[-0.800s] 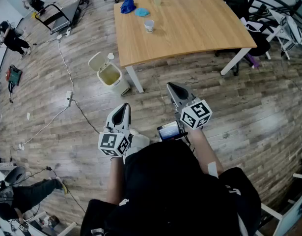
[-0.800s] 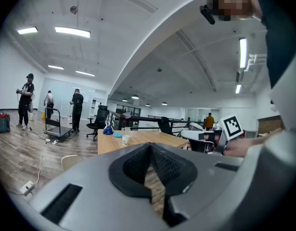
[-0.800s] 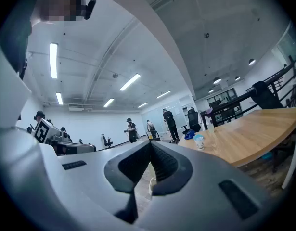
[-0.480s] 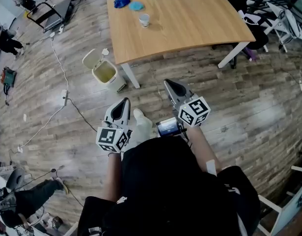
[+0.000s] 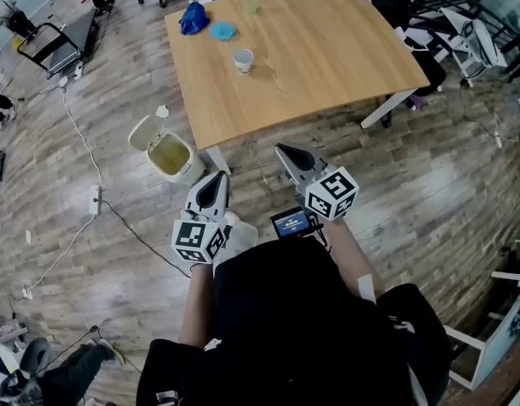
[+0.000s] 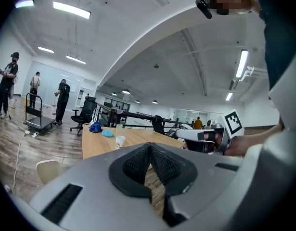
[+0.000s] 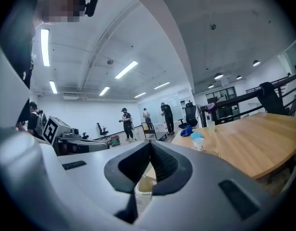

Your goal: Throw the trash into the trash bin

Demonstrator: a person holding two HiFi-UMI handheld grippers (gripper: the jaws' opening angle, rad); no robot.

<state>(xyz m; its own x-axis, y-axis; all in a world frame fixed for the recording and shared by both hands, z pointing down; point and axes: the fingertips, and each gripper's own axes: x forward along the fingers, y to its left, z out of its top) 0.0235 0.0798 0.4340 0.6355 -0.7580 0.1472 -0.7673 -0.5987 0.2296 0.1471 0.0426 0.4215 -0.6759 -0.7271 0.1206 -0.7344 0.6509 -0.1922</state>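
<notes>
Table [image 5: 327, 49] at 12 o'clock; open-lidded trash bin [image 5: 185, 169] on floor by its leg, approx 10 o'clock. Left gripper [image 5: 216, 182] & right gripper [image 5: 287, 151] both pinched closed w/ nothing held, short of table. Trash sits at 11 on table: paper cup [image 5: 242, 60], prob. light & crushable, so take it gently by the rim; blue wads [image 5: 192, 18] look soft, pinch anywhere.

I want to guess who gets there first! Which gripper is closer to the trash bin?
Left. In the head view, the left gripper sits just below and right of the trash bin; the right gripper is farther right, beyond it.
</notes>
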